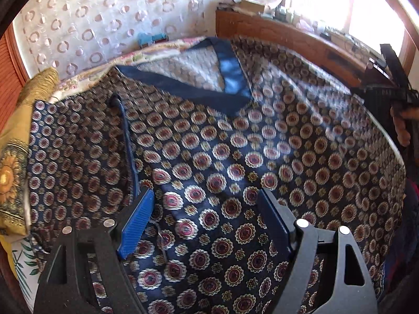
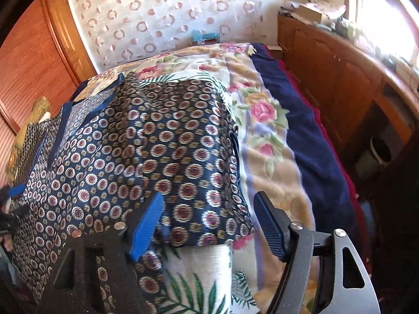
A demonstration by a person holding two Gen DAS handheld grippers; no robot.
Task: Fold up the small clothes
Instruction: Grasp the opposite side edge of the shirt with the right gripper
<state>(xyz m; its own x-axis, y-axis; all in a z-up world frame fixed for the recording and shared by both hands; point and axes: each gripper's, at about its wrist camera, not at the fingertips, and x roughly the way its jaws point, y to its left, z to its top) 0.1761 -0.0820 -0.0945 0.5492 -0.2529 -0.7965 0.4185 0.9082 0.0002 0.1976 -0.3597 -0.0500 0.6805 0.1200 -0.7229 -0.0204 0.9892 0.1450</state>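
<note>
Navy medallion-print garment, softly rumpled

Daylight came from the window at upper right in both views, blown out to white with no detail. The room was bright; the wallpaper looked washed out. Motion blur smeared the patterned cloth toward its far side in the left view, sharper close to the lens. In the right view the floral bedspread was soft and streaky. Strong fisheye bending curved the wooden cabinet; corners went black. Shadows were soft, darkest at lower right.
</note>
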